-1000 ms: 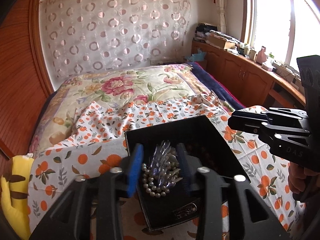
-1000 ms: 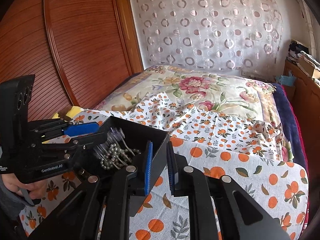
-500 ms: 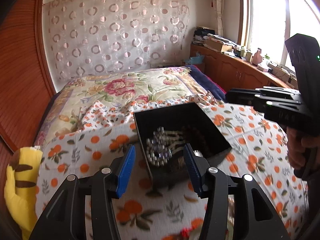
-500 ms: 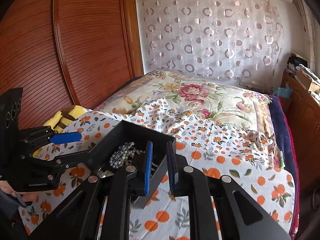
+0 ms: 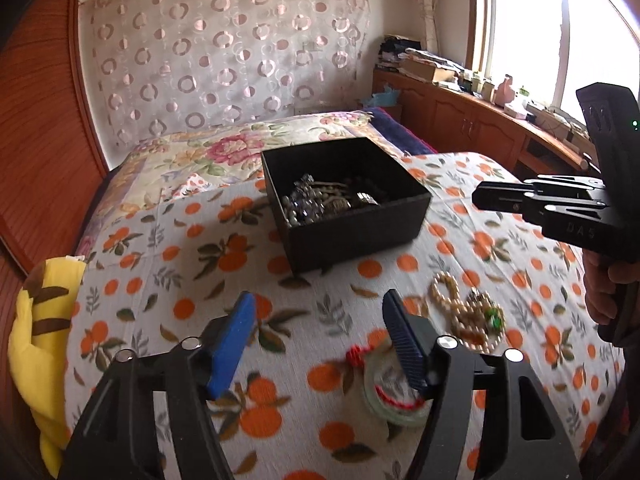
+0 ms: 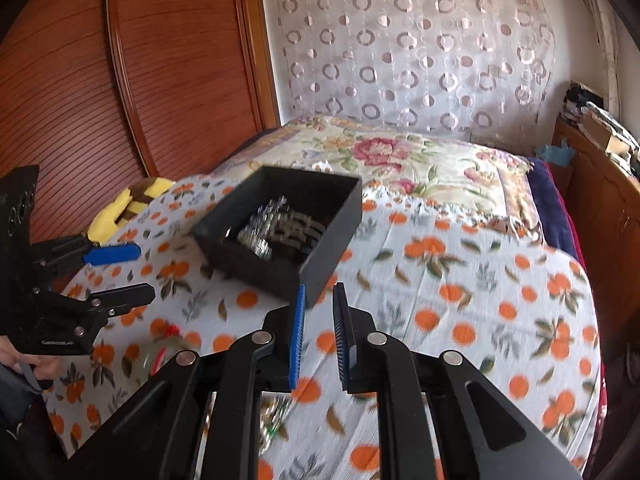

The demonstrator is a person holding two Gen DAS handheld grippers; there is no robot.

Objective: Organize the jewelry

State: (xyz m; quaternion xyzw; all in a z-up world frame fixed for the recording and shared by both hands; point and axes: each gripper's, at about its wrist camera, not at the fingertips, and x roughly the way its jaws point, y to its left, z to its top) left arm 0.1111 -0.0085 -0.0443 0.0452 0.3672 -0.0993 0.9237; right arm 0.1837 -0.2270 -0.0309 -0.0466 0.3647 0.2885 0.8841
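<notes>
A black open box [image 5: 352,236] [image 6: 332,236] stands on the orange-print cloth [image 5: 168,264] and holds a heap of beads and crystal jewelry [image 5: 316,200] [image 6: 276,228]. My left gripper [image 5: 318,308] [image 6: 136,274] hovers over the cloth, nearer to me than the box. Its jaws are opening and nothing is between them. A pearl necklace with a green stone [image 5: 464,312] and a jade bangle with red cord [image 5: 384,396] [image 6: 160,356] lie loose on the cloth to its right. My right gripper [image 6: 320,292] [image 5: 480,196] is off the box's near corner, pads almost together and empty.
A yellow plush toy [image 5: 36,320] [image 6: 120,208] lies at the bed's left edge by the wooden wardrobe [image 6: 140,80]. A floral quilt [image 6: 400,160] lies behind the box. Wooden cabinets [image 5: 472,120] with clutter run under the window on the right. A hand [image 5: 608,288] holds the right gripper.
The left gripper let the bead jewelry go into the box, drew back toward me and widened. The right gripper also drew back from the box. Loose jewelry on the cloth came into view.
</notes>
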